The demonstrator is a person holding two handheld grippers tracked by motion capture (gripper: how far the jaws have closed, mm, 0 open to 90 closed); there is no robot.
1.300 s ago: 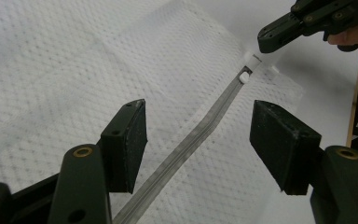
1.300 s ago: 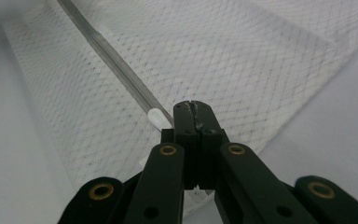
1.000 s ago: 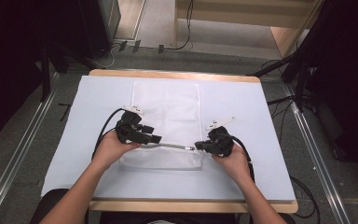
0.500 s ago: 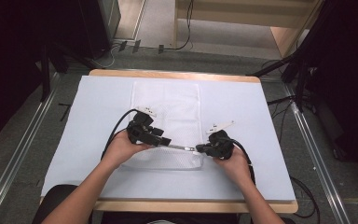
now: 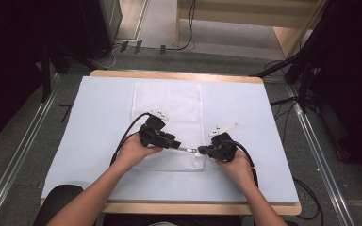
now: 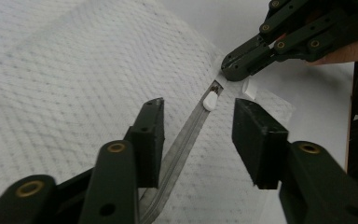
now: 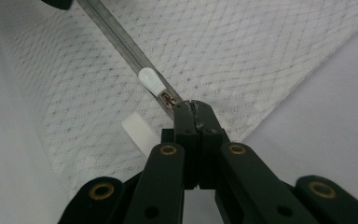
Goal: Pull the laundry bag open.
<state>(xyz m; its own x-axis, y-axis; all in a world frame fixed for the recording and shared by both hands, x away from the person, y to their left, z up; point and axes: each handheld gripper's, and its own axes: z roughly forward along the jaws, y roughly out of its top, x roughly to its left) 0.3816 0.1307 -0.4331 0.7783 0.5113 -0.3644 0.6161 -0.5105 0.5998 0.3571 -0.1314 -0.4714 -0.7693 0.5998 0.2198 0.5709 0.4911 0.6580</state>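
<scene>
Since a second ago my left gripper (image 6: 198, 140) has slid along the grey zipper (image 6: 186, 135) of the white mesh laundry bag (image 5: 169, 101), jaws closing but spread astride it; my right gripper (image 7: 196, 112) pinches the zipper's end; next, probably, clamp the white teardrop pull (image 6: 210, 100)

Even overhead light brightens the white surface (image 5: 99, 122) while its surroundings sink into darkness. Shadows are soft, and the nearest tongs look slightly blurred.
</scene>
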